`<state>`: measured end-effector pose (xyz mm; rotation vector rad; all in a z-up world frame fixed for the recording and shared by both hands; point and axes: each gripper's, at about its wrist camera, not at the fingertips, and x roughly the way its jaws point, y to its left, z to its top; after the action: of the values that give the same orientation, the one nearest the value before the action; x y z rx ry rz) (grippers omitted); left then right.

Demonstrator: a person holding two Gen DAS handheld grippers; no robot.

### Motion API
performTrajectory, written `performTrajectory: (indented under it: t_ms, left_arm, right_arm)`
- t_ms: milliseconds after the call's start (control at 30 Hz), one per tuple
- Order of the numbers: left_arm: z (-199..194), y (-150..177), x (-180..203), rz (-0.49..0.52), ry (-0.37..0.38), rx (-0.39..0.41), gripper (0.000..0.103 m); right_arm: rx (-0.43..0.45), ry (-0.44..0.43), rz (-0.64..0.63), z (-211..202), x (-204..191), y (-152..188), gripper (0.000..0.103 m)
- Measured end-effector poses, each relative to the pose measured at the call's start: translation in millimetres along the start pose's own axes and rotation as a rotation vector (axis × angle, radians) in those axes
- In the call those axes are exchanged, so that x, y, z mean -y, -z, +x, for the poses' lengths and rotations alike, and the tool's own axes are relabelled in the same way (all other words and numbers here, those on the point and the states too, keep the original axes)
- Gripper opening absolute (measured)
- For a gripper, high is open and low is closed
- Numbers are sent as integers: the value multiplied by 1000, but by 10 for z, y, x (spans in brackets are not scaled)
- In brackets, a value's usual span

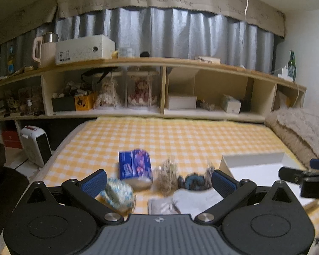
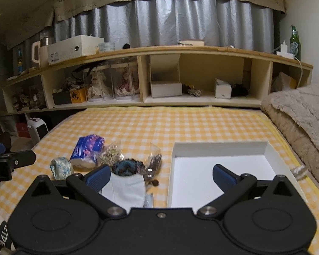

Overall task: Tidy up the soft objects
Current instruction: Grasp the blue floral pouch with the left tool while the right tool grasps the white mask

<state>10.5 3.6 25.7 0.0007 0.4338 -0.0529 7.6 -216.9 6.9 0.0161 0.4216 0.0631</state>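
**Both grippers hover spread over the soft things on the bed**

We see a bed (image 2: 180,123) covered in a yellow-and-white checked sheet, with a small heap of soft objects lying on its near left part. Our left gripper (image 1: 158,179) hangs above that heap with its fingers (image 1: 93,183) wide apart and nothing between them. Our right gripper (image 2: 159,176) is likewise spread, its left finger over the heap and its right finger over the white tray (image 2: 219,148), which sits on the sheet just right of the pile.

In the heap we make out a blue tissue pack (image 2: 88,149) at the far left, with a pale blue-and-white rolled bundle (image 2: 61,167) just beside it, nearer to us. A clear bag of pale straw-like material (image 2: 110,154) touches the tissue pack on its right. In front of that lies a dark teal knitted piece (image 2: 126,167), and a white cloth (image 2: 125,188) lies nearest us, touching the knitted piece. Another clear bag with dark contents (image 2: 154,162) lies at the right edge of the heap, near the tray wall but apart from it.

A beige fluffy blanket (image 2: 304,114) is bunched along the right side of the bed. Behind the bed runs a wooden shelf (image 2: 159,51).
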Motion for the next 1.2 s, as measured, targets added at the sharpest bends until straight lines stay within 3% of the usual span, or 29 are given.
performTrajectory:
  t_ms: [133,300,500,700,900,1100,1200]
  left_arm:
    - [51,-161,-22,-8,1,37,103]
    - [212,-431,-37,15,-59,99,103]
    - [599,-680,-160,-2,-84,94,103]
    - [1109,-738,-273,15,-139,11,103]
    - [1599,-550,-480,-21,-174,-138,103]
    - [1955,-321,-714,-107,-192,-292,103]
    - [2113,-191,-804,-151,-191,-369,103]
  right_arm:
    - [30,13,-30,132,-16,-129,103]
    - [68,21,-38,320,-15,-303,103]
    - [120,-25,-56,547,4,-493,103]
    - [145,-86,-83,911,7,-539,103]
    - [43,-119,-196,1290,-85,-329,103]
    - [-110,-317,-392,1456,-236,-90,102]
    - [-189,-398,-475,1519,-374,70,95]
